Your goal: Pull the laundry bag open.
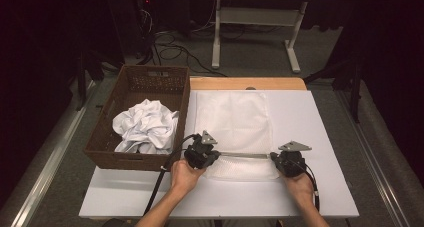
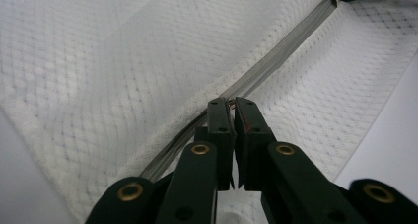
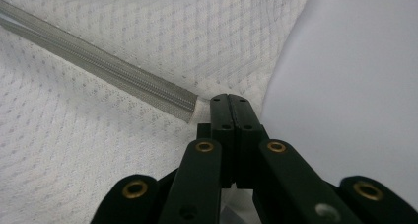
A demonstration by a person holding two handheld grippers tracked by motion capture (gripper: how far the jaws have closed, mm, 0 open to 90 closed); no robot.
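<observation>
A white mesh cloth (image 1: 235,132) lies flat on the desk (image 1: 320,137), its near edge lifted and stretched taut between the two tongs. The left tongs (image 1: 216,154) are clamped on the grey hem (image 2: 276,61) at one end, the right tongs (image 1: 273,156) clamped on the cloth's corner at the other. Left of the left tongs, a brown basket (image 1: 125,87) holds crumpled white cloth (image 1: 146,126).

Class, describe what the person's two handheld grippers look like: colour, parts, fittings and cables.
Both the left gripper and right gripper are black, each topped by a grey three-cornered plate. Their black jaws have brass-coloured rivets. A black cable trails from each. The forearms are bare.
</observation>
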